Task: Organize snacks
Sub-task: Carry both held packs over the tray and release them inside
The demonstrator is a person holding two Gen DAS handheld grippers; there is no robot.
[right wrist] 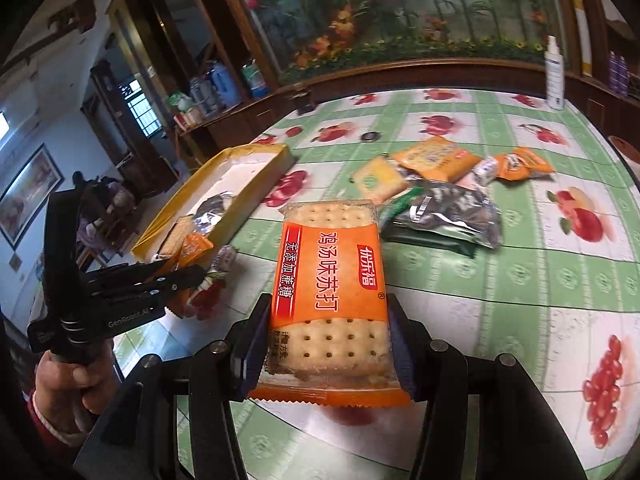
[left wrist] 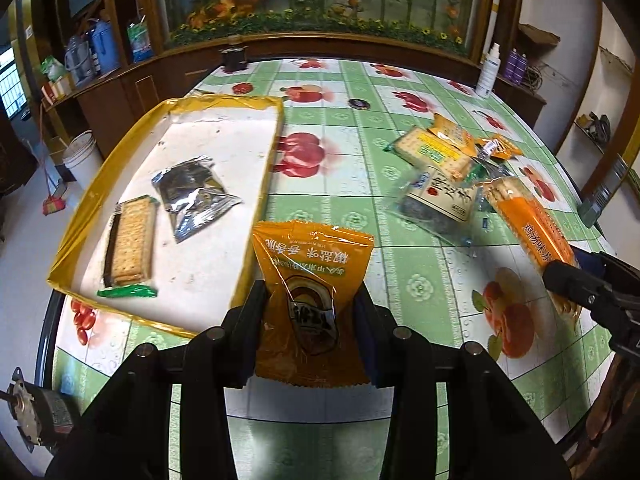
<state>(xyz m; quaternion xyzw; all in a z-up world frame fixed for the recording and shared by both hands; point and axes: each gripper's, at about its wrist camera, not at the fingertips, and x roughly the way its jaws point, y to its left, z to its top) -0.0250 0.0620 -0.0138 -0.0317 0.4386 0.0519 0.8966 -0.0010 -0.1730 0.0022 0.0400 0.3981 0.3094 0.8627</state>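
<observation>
My left gripper (left wrist: pixel 310 300) is shut on an orange snack packet (left wrist: pixel 314 280) and holds it just above the table, next to the right rim of the yellow-edged tray (left wrist: pixel 268 168). The tray holds a cracker pack (left wrist: pixel 130 242) and a silver foil packet (left wrist: pixel 192 196). My right gripper (right wrist: pixel 328 320) is shut on an orange soda cracker pack (right wrist: pixel 328 276), held above the table; it also shows in the left wrist view (left wrist: pixel 532 224). A pile of loose snacks (left wrist: pixel 444 168) lies on the table's right; it also shows in the right wrist view (right wrist: pixel 436 188).
The round table has a green fruit-print cloth (left wrist: pixel 360 216). A white spray bottle (left wrist: pixel 489 70) stands at the far right edge. A small dark disc (left wrist: pixel 359 104) lies mid-table. A dark spool (left wrist: pixel 233 59) sits at the back edge. A white bucket (left wrist: pixel 82 156) stands on the floor left.
</observation>
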